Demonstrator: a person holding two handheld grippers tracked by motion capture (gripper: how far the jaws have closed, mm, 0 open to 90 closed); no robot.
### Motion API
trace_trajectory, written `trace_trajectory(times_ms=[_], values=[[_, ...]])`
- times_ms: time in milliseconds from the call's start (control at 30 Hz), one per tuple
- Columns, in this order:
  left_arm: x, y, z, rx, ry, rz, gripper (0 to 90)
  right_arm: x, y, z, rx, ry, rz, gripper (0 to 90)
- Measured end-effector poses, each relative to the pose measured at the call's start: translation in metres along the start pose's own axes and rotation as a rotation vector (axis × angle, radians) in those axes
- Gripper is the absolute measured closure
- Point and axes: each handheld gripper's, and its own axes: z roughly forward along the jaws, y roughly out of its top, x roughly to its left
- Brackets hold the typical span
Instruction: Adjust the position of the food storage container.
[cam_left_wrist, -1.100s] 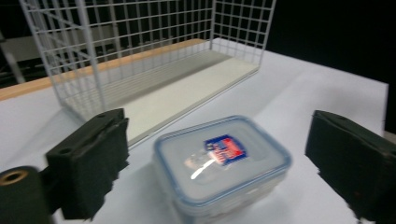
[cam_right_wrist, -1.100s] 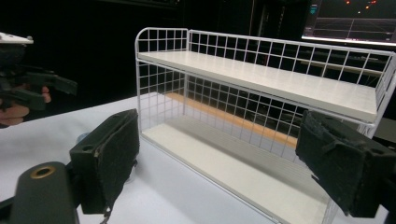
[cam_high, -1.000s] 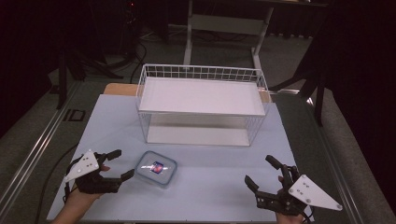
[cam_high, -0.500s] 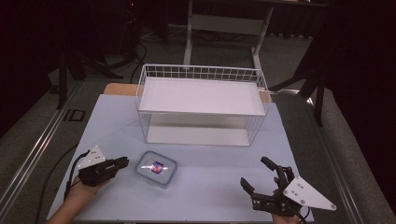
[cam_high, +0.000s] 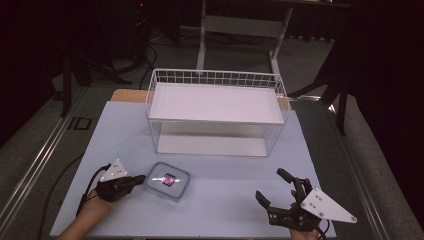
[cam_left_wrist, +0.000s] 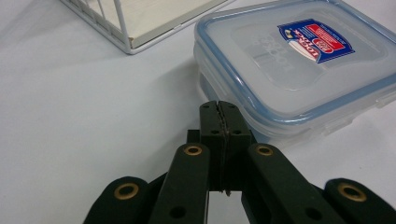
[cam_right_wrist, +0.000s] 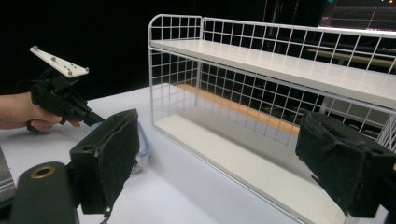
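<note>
- Plastic container (cam_high: 167, 180) with a blue-rimmed snap lid lies flat on the table (cam_high: 225, 200), near the front, in front of the white wire shelf rack (cam_high: 215, 112).
- It looks light, rigid and smooth; I'd guess slippery on the lid, so the side walls or lid tabs are the better hold.
- Left gripper (cam_left_wrist: 219, 109) has its jaws pressed together, empty, tips just beside the container's edge.
- Right gripper (cam_high: 282, 192) sits well apart, jaws spread wide, empty.
</note>
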Motion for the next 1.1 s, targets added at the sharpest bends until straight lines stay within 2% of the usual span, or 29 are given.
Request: trace_trajectory(times_ms=[33,67,133,300,367,433,600,667,800,1100], values=[[0.0,0.0,0.0,0.0,0.0,0.0,90.0,0.0,0.0,0.0,0.001,0.001,0.0,13.6],[-0.006,0.001,0.002,0.01,-0.023,-0.001,90.0,0.0,-0.001,0.0,0.003,0.0,0.002,13.6],[-0.013,0.003,0.006,0.022,-0.035,0.011,90.0,0.0,-0.001,0.001,0.004,0.001,0.002,13.6],[-0.032,0.008,0.016,0.032,-0.109,0.021,90.0,0.0,-0.001,0.001,0.006,0.001,0.001,13.6],[-0.04,0.01,0.02,0.049,-0.117,0.034,90.0,0.0,-0.001,0.001,0.01,0.001,-0.001,13.6],[-0.043,0.011,0.023,0.059,-0.121,0.021,90.0,0.0,-0.001,0.001,0.007,0.001,-0.004,13.6],[-0.039,0.012,0.024,0.07,-0.082,0.037,90.0,0.0,-0.001,0.0,0.009,0.0,-0.007,13.6],[-0.036,0.011,0.024,0.066,-0.067,0.026,90.0,0.0,-0.001,-0.001,0.005,0.001,-0.004,13.6],[-0.033,0.011,0.024,0.064,-0.083,0.004,90.0,0.0,-0.001,-0.001,0.004,0.002,-0.003,13.6],[-0.04,0.015,0.032,0.065,-0.108,0.011,90.0,0.001,-0.002,0.002,0.017,0.016,-0.002,13.8]])
